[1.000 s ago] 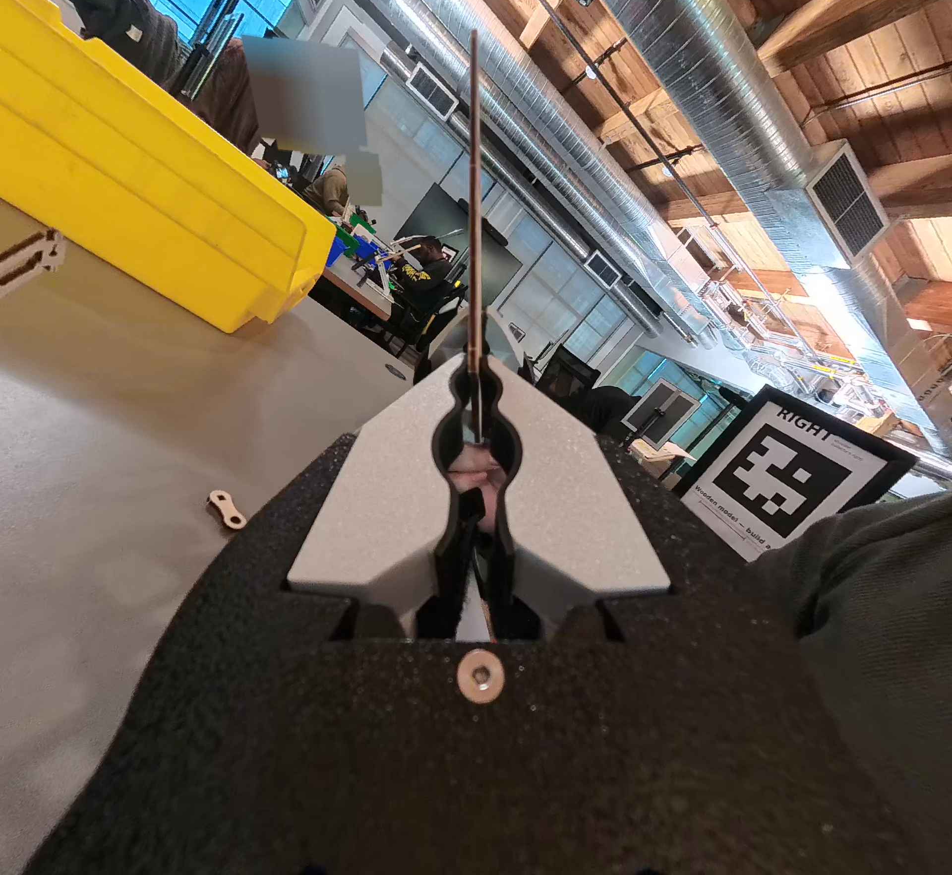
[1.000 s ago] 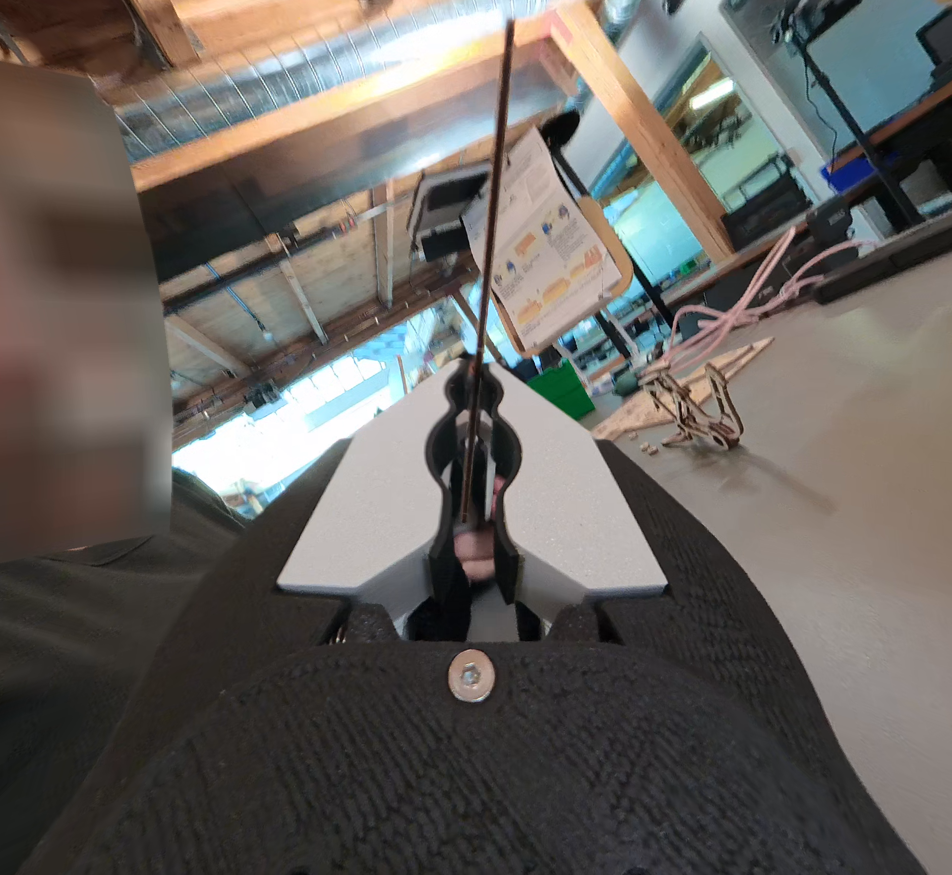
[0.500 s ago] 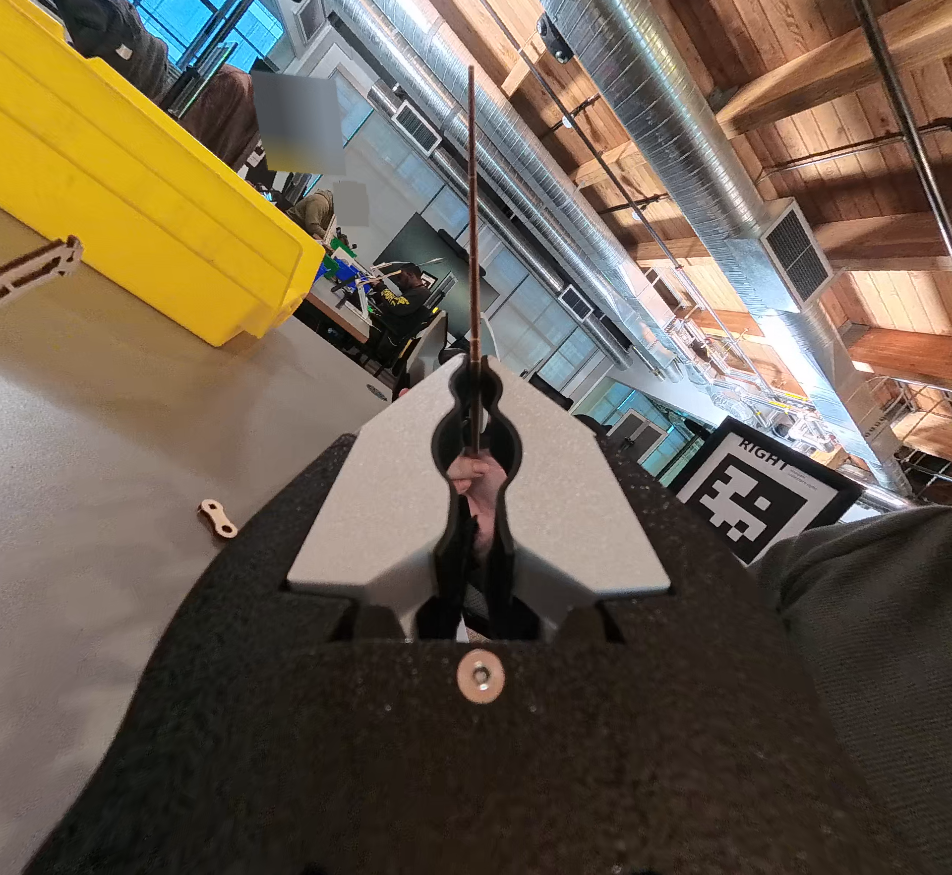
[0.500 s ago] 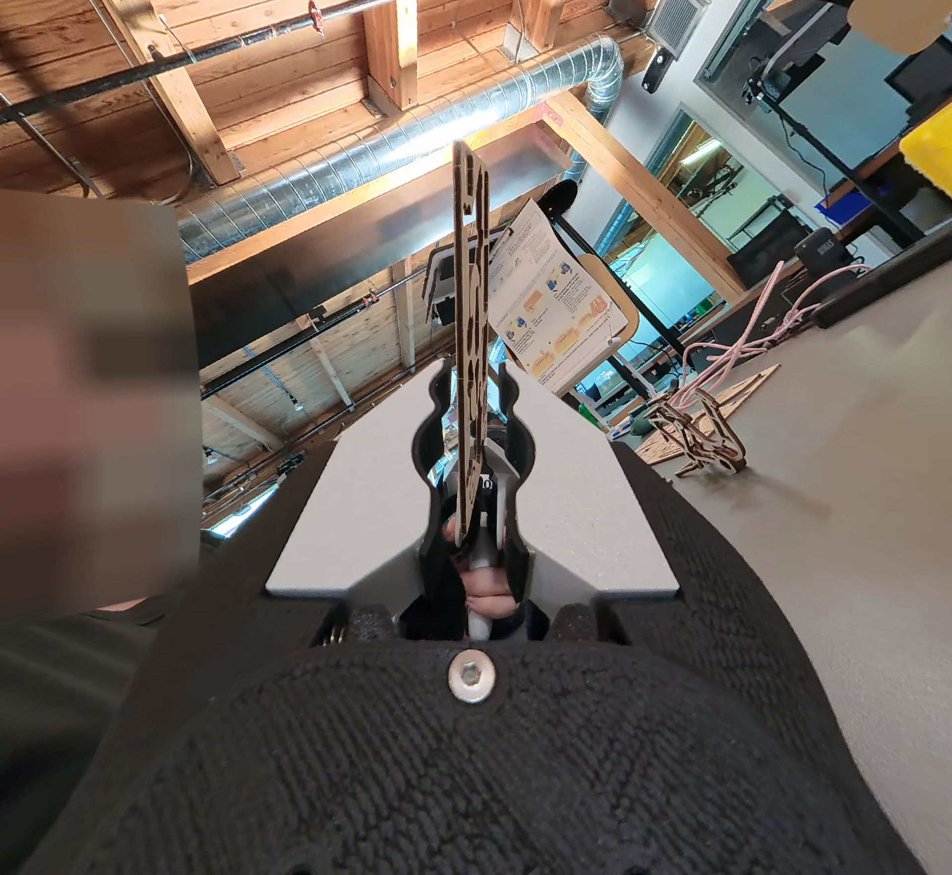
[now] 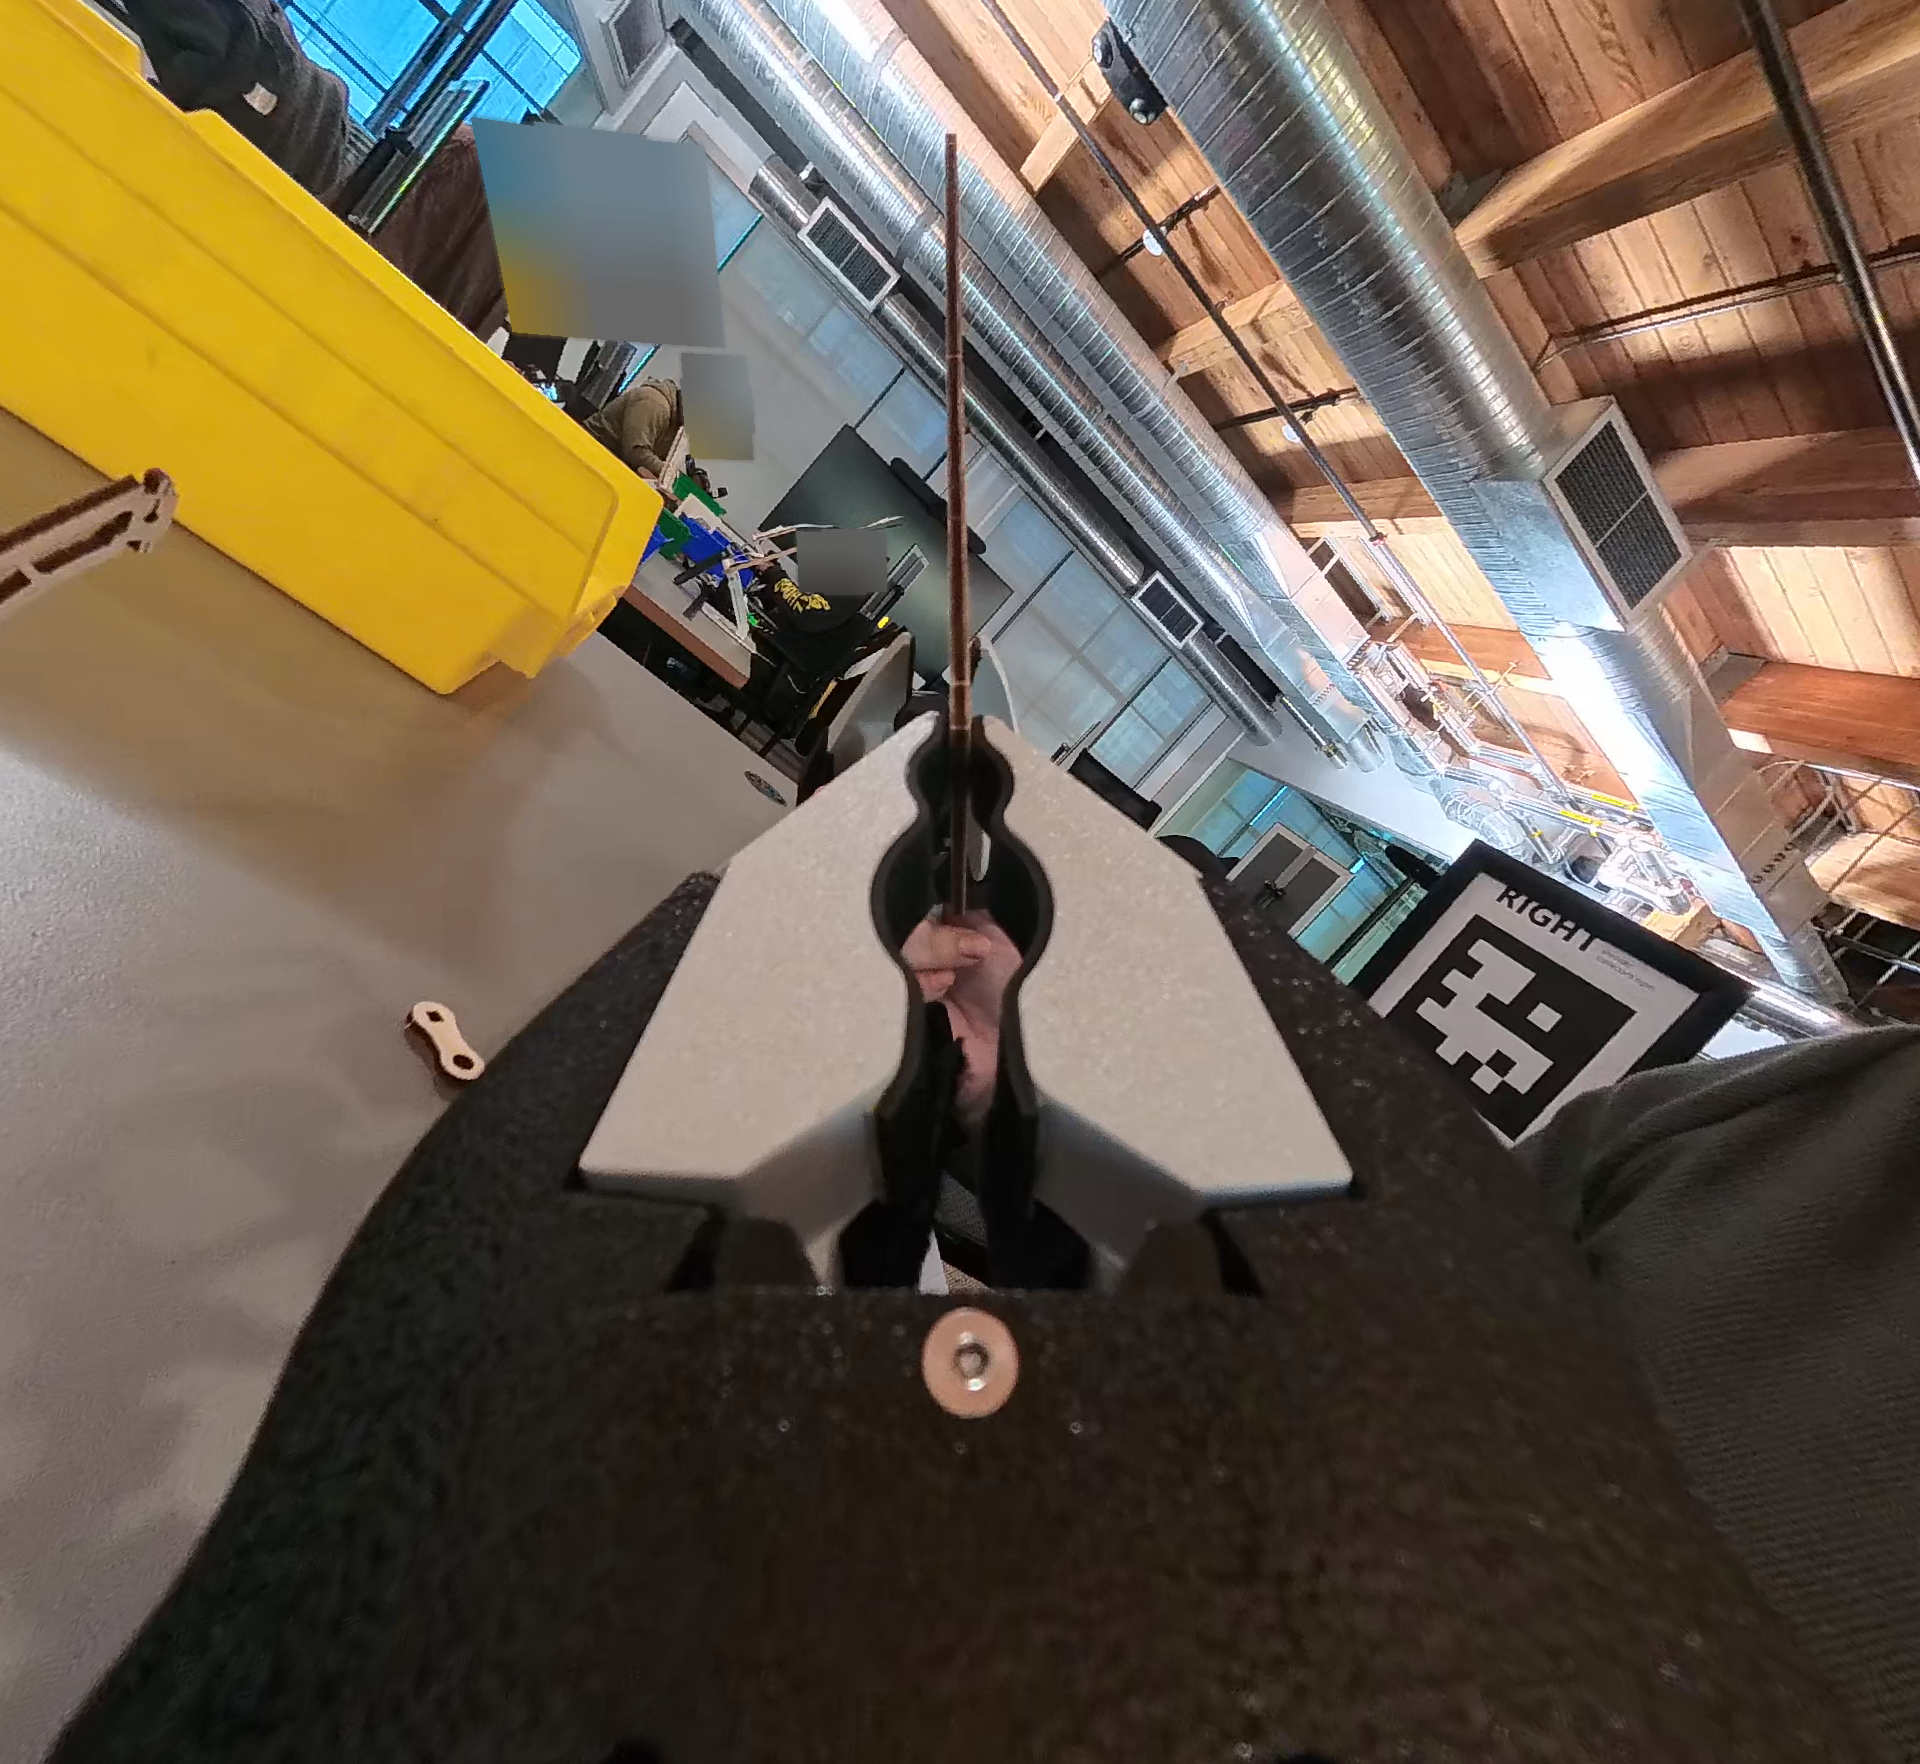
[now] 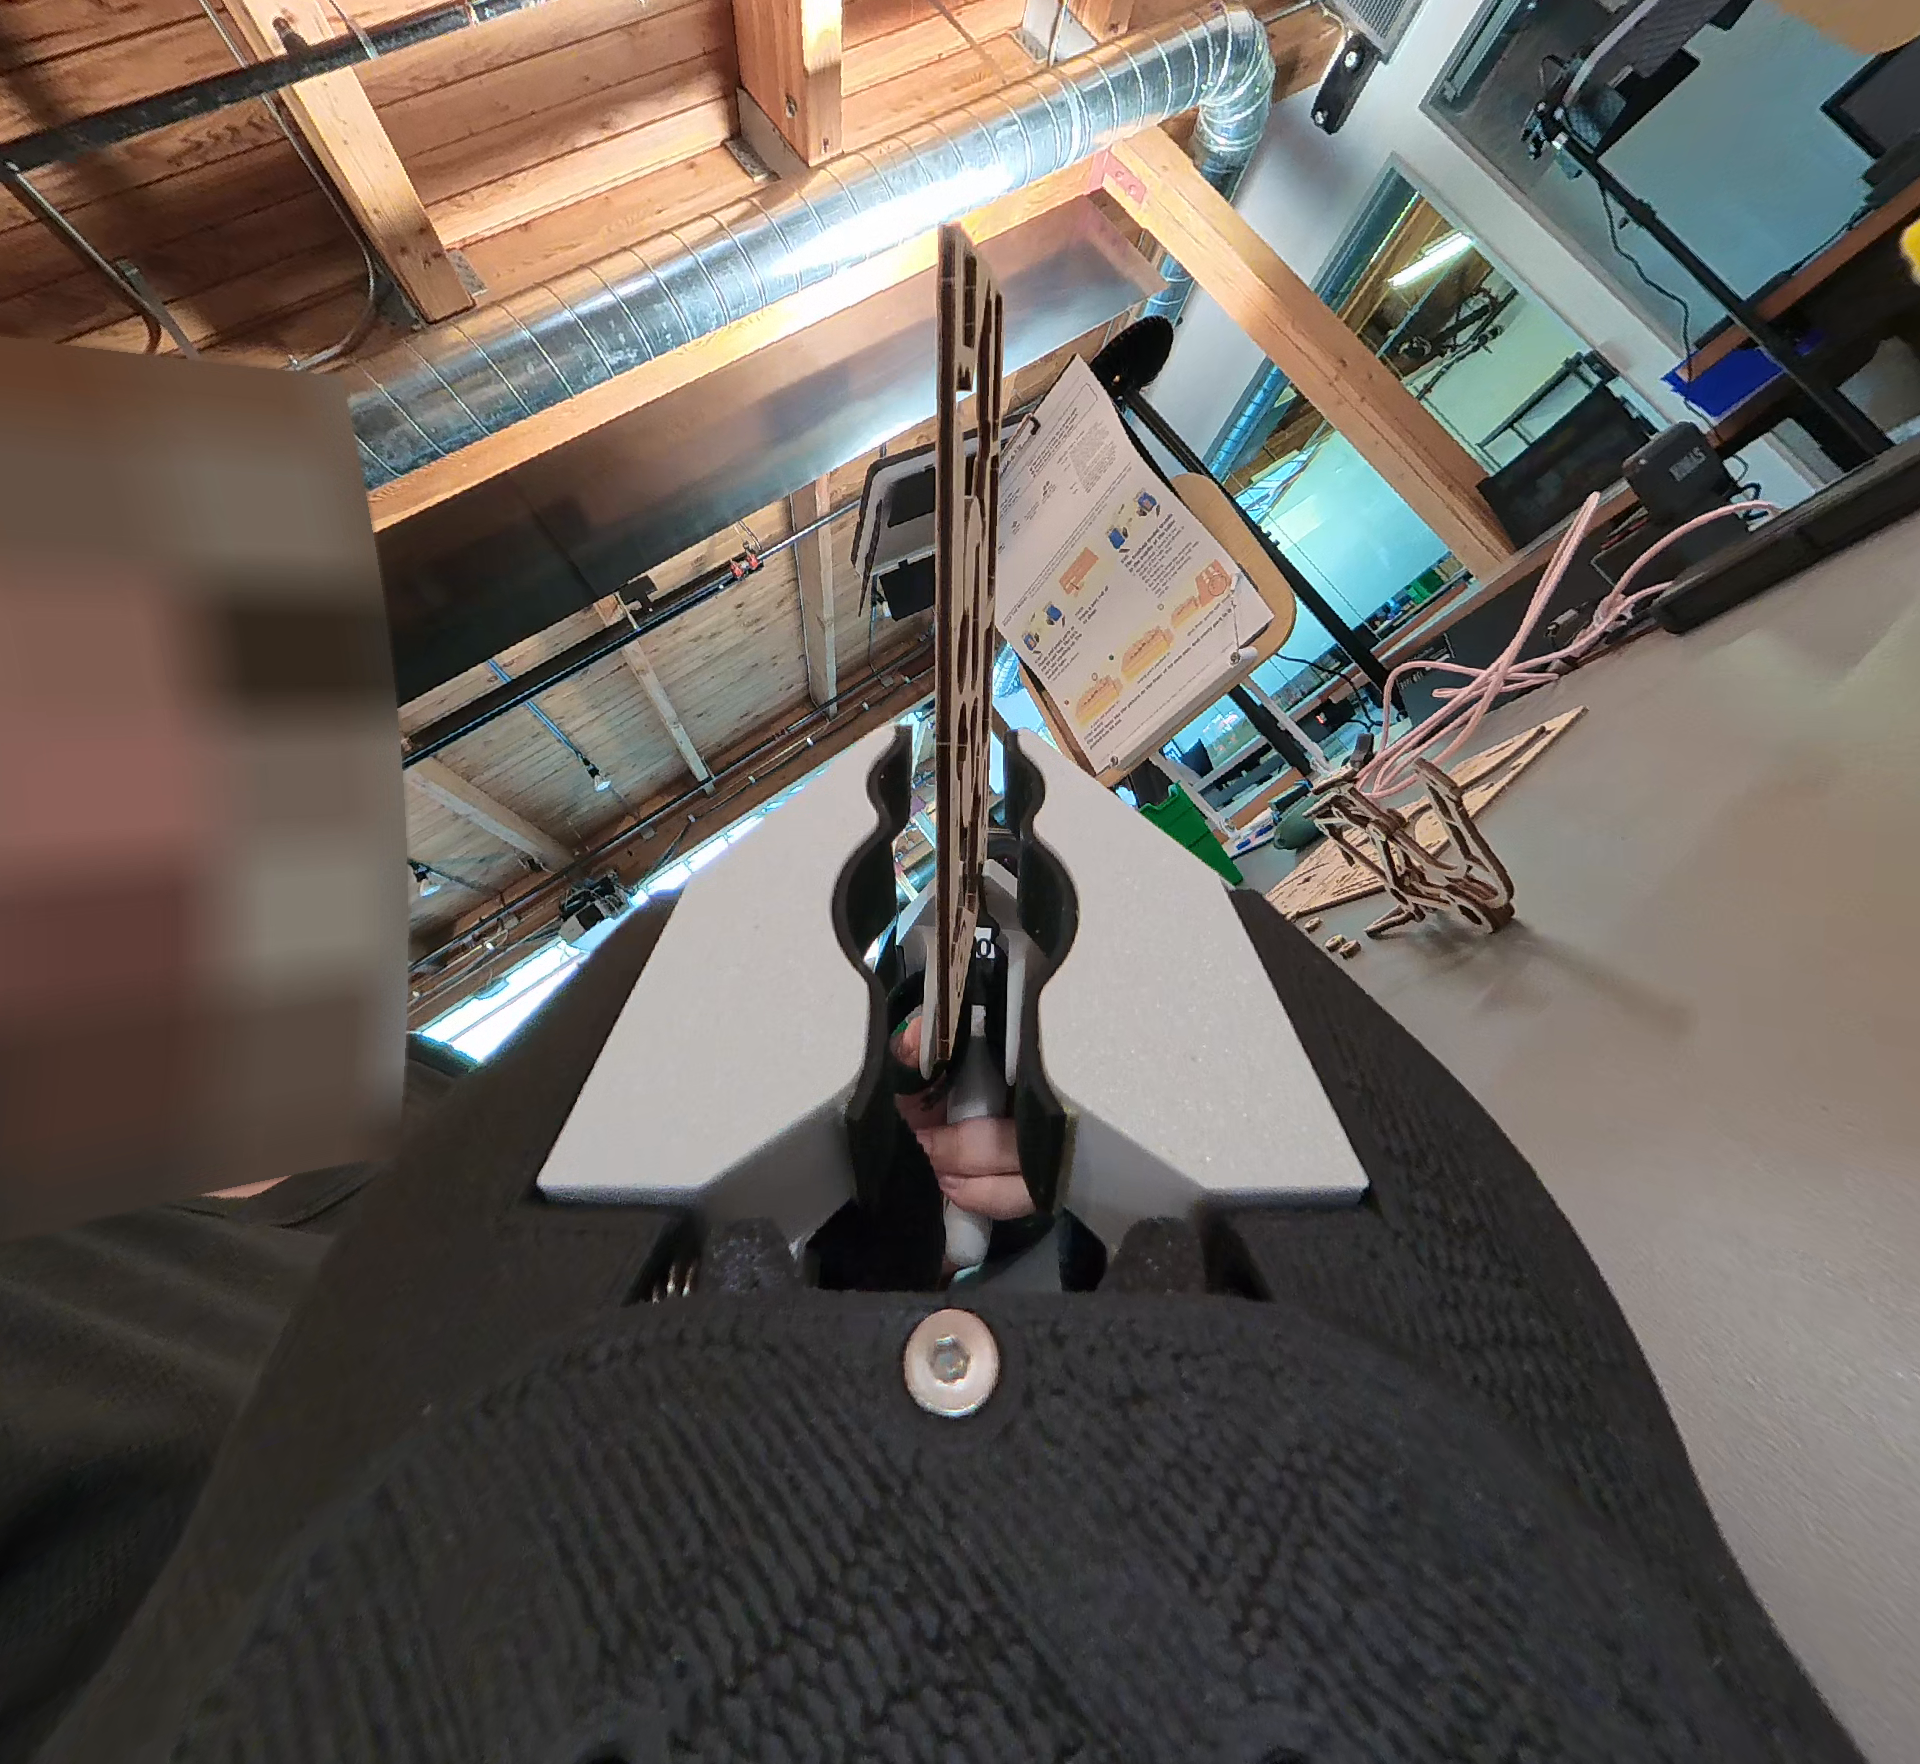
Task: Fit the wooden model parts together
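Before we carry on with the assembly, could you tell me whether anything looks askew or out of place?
Yes: in the right tongs the wooden panel sits loose and slightly turned, with a gap at either side, while the left tongs clamp their thin wooden piece straight. A small wooden link lies stray on the table.

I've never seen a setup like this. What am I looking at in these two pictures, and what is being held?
There is no robot here. A person holds a two-finger tool in each hand, and each tool carries a camera looking out along its fingers. One picture is from the left tool, shut on a thin wooden panel seen edge-on. On the grey table lie a yellow bin, a small wooden link and a wooden strip. The other is from the right tool, whose jaws stand apart around a cut-out wooden panel without pinching it. Beyond it sit a part-built wooden model and a pink cable.
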The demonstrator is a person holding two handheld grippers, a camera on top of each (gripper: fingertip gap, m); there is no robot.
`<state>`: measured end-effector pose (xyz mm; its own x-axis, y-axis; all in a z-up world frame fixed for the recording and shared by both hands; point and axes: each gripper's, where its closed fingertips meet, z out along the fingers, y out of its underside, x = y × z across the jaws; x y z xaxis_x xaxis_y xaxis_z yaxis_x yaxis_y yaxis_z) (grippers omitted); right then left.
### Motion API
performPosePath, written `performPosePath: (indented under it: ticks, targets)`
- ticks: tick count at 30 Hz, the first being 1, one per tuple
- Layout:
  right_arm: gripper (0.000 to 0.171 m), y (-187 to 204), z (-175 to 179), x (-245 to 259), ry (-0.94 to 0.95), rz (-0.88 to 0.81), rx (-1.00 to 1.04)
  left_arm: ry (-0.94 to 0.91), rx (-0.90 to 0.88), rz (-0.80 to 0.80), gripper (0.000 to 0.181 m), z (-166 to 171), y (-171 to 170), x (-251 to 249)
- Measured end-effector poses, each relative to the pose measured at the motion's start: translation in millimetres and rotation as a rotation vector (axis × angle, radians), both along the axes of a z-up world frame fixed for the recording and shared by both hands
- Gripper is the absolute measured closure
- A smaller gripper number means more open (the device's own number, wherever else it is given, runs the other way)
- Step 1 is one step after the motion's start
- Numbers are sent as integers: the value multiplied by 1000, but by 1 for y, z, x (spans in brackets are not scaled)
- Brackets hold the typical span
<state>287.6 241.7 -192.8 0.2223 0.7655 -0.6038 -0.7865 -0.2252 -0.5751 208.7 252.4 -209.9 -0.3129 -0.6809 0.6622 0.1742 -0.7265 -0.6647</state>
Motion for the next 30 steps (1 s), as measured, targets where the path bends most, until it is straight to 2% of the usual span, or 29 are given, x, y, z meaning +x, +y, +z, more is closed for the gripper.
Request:
performPosePath:
  ticks: [13,16,20,23,27,30]
  targets:
    - [162,-2,-3,-12,-82,5,8,24,25,-8,181,-3,-4,3]
    - [171,-3,-3,-15,-102,12,13,25,28,-10,181,-3,-5,3]
    - [171,-3,-4,-17,-122,6,10,15,36,37,180,-1,0,1]
    - [171,-3,-4,-14,-104,8,8,-60,-12,167,134,7,22,-12]
    - [171,-2,-5,-13,-101,10,-2,-189,-179,224,131,12,49,-33]
    - [171,-1,-7,-17,-130,10,-11,-218,-242,218,133,11,55,-36]
